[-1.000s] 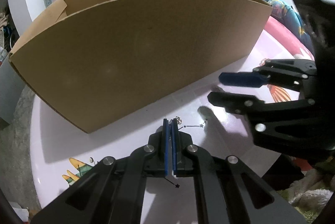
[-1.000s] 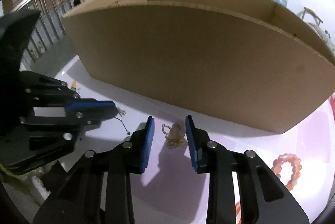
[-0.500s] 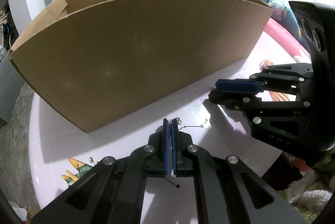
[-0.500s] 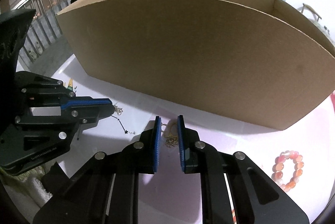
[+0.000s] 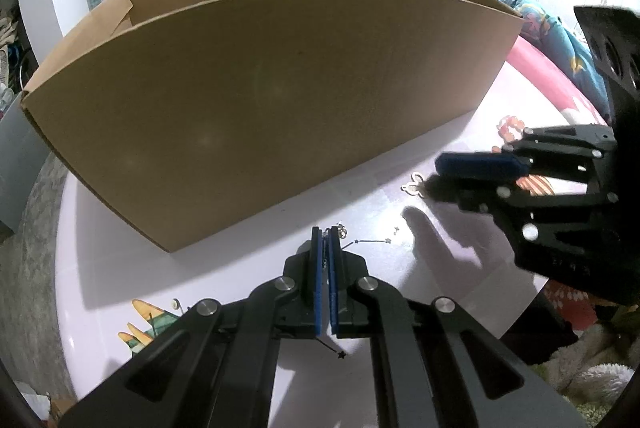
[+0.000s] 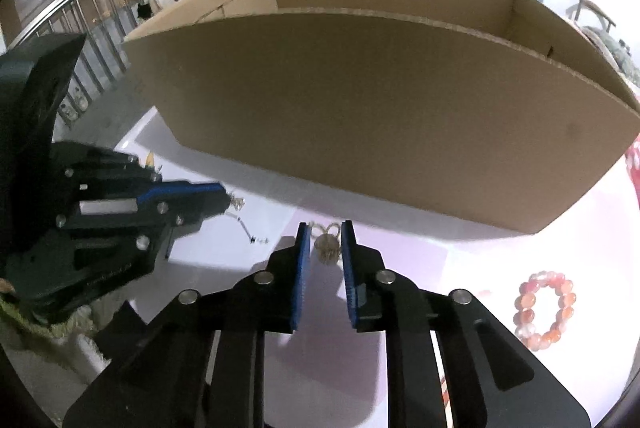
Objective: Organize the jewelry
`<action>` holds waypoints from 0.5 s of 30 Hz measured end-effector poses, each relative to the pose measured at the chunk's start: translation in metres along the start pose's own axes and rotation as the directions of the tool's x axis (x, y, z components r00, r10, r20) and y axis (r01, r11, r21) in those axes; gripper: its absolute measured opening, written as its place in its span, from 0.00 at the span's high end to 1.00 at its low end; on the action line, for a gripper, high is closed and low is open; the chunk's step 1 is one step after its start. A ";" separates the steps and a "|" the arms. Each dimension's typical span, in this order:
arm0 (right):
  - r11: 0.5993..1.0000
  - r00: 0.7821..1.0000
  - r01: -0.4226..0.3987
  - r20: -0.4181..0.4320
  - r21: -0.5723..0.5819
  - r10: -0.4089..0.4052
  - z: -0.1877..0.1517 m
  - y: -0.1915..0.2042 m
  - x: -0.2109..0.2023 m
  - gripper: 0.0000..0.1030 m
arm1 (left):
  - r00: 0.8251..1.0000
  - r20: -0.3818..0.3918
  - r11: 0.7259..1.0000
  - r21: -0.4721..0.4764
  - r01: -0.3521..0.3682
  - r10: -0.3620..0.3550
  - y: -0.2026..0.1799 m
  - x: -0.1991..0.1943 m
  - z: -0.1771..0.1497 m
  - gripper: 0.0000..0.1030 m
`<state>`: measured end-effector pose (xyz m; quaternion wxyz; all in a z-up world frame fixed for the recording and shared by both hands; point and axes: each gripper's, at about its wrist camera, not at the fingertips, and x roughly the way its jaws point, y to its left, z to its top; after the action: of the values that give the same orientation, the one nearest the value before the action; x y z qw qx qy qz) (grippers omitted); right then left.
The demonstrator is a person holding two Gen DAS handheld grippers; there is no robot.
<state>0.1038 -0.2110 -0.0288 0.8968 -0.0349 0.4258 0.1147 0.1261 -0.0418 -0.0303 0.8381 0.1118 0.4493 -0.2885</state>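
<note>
My left gripper [image 5: 325,232] is shut on a thin star-charm chain [image 5: 372,240] and is low over the white table [image 5: 224,280]; the chain trails out right of the tips and below the pads. It also shows in the right wrist view [image 6: 224,199]. My right gripper [image 6: 325,228] is shut on a small gold chain bundle [image 6: 327,244], held between its blue pads a little above the table. The bundle shows at its tips in the left wrist view [image 5: 414,184]. A large open cardboard box [image 5: 280,99] stands just behind both grippers.
A bracelet of pink and orange beads [image 6: 545,310] lies on the table at the right. A cartoon print [image 5: 148,328] marks the table at the near left. A metal railing [image 6: 100,11] and hung clothes are beyond the table.
My right gripper closed from open onto the gold chain bundle, then rose with it and moved toward the box. My left gripper stayed shut on the star chain and hardly moved.
</note>
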 end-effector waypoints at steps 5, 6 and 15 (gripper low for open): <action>0.999 0.999 0.044 -0.020 -0.018 -0.044 -0.009 0.000 0.001 0.85 | 1.000 -0.002 1.000 0.003 -0.001 0.001 0.001 0.000 -0.001 0.98; 0.998 0.998 0.054 -0.021 -0.015 -0.054 -0.010 -0.002 0.000 0.88 | 1.000 -0.002 1.000 0.004 -0.001 0.001 0.001 0.000 -0.001 0.98; 0.999 1.000 0.031 0.001 0.023 -0.031 -0.007 -0.008 -0.004 0.79 | 1.000 -0.003 1.000 0.005 -0.002 0.002 0.002 0.000 -0.001 0.97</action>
<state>0.0986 -0.2203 -0.0305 0.8990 -0.0309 0.4261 0.0958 0.1262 -0.0399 -0.0307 0.8374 0.1148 0.4497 -0.2888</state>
